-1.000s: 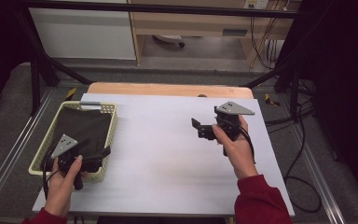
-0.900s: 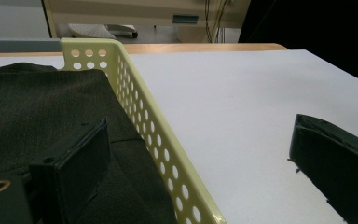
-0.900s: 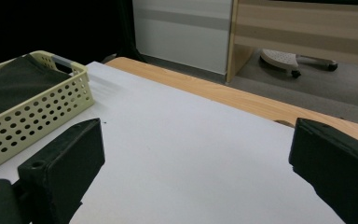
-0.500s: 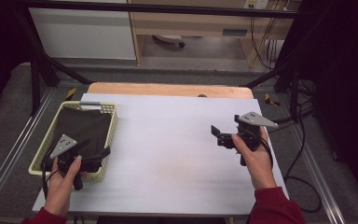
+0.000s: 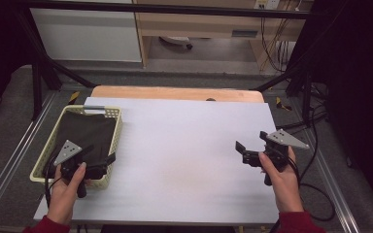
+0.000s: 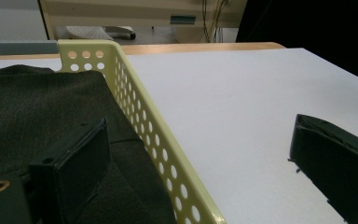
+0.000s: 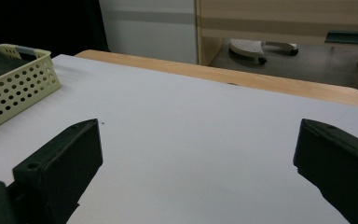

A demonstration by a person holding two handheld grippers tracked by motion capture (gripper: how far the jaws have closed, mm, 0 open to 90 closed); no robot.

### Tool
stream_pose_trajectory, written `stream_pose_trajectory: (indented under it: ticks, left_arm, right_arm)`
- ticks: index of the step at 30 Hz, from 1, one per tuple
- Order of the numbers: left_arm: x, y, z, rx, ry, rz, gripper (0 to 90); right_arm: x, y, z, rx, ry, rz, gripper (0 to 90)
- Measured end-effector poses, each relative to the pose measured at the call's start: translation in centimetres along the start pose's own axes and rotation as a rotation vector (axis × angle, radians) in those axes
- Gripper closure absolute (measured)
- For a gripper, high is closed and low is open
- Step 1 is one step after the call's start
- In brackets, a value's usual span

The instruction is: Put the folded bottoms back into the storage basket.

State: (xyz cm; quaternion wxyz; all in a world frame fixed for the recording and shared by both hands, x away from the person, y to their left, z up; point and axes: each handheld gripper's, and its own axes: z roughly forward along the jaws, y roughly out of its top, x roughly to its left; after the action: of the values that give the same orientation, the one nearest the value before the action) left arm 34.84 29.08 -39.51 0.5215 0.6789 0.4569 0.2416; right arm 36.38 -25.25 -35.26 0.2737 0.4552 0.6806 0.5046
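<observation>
I see open bench (image 5: 184, 145) between both hand-held grippers — free passage there; at left the basket (image 5: 112, 141) wall stands across the left hand-held gripper (image 5: 108, 160), one jaw inside.

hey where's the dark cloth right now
The dark cloth lies inside the pale yellow basket at the table's left edge in the high view, with the left gripper open over the basket's near right corner.

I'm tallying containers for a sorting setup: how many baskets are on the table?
1. The pale yellow perforated basket sits at the table's left edge, holding dark cloth; the left gripper straddles its near right wall. No others visible.
</observation>
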Motion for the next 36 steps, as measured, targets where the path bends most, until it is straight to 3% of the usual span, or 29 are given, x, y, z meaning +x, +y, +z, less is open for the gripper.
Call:
stream_pose_trajectory:
  ticks: [11, 21, 29, 36]
  left_arm:
    - [0.0, 0.0, 0.0, 0.0, 0.0, -0.005, 5.4]
    - [0.0, 0.0, 0.0, -0.001, 0.006, -0.006, 5.4]
    - [0.0, 0.0, 0.0, 0.002, -0.001, -0.003, 5.4]
    - [0.2, 0.0, -0.1, -0.002, -0.017, -0.023, 6.2]
  right_arm:
    - [-0.8, -3.2, -1.9, 0.006, -0.034, 0.04, 1.5]
    - [-0.3, -5.9, -2.1, 0.05, -0.071, 0.041, 1.9]
    - [0.5, -7.8, -1.6, 0.099, -0.053, 0.047, 2.7]
    - [1.7, -8.8, -0.6, 0.137, 0.013, 0.066, 3.6]
